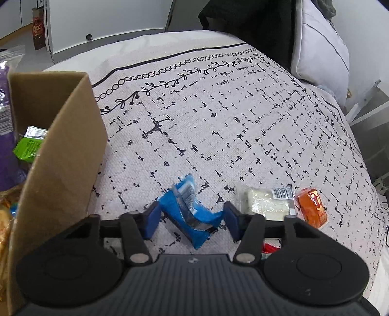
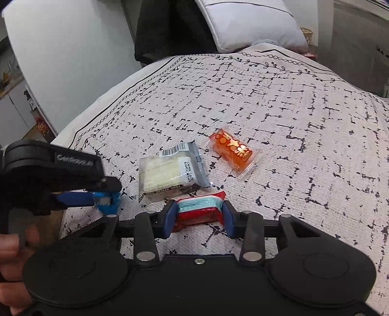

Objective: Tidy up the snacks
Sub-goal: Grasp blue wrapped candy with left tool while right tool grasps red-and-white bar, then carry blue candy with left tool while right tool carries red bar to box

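My left gripper (image 1: 192,216) is shut on a blue snack packet (image 1: 188,210), held just above the patterned bedspread (image 1: 218,126) beside the cardboard box (image 1: 60,165). It shows from the side in the right wrist view (image 2: 107,198). My right gripper (image 2: 198,214) is shut on a red and pale-blue snack packet (image 2: 199,207) low over the bedspread. A clear packet of white bars (image 2: 167,170) and an orange wrapped snack (image 2: 232,150) lie on the spread beyond it; both also show in the left wrist view (image 1: 265,201), (image 1: 311,206).
The open box at left holds a green packet (image 1: 29,148), a purple bag (image 1: 7,155) and other snacks. A white pillow (image 2: 248,21) and dark fabric (image 2: 165,26) lie at the bed's far end. The bed edge drops off at left in the right wrist view.
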`<state>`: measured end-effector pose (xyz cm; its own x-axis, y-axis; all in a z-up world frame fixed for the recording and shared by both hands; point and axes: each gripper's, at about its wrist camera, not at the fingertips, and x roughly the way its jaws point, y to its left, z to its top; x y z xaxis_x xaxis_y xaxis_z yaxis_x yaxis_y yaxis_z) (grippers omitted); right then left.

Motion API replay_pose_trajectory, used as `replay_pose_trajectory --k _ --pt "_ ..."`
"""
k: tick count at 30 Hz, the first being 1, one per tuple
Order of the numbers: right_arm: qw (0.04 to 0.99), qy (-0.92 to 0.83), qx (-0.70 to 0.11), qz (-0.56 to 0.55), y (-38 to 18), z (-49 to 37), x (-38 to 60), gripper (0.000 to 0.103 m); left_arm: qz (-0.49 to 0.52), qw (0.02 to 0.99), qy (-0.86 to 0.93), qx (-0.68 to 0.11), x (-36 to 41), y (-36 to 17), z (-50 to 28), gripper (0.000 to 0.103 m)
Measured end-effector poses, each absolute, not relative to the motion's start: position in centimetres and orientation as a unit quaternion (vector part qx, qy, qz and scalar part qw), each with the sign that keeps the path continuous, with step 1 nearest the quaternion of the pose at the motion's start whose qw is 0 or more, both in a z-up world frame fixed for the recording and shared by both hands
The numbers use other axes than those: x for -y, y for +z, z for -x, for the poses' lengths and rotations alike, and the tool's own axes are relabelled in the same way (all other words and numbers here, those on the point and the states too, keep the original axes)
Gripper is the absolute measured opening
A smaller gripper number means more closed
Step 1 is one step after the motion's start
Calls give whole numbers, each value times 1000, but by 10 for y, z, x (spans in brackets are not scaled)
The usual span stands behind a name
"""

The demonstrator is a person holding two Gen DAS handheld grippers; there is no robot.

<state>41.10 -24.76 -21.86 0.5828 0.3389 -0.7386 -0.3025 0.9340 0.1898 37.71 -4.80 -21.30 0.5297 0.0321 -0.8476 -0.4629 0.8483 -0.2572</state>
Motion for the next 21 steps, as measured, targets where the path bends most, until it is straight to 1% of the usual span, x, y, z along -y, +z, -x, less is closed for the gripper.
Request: replay_pose_trajectory --k 1,7,21 --pt "890 179 -419 -25 -217 -410 249 39 233 842 146 -464 48 -211 -376 43" --pt "896 174 -407 -45 -203 -405 259 39 239 846 140 -455 48 -196 -360 39" --pt "900 186 -388 -74 -161 -379 254 39 263 864 129 -410 29 -142 -318 35"
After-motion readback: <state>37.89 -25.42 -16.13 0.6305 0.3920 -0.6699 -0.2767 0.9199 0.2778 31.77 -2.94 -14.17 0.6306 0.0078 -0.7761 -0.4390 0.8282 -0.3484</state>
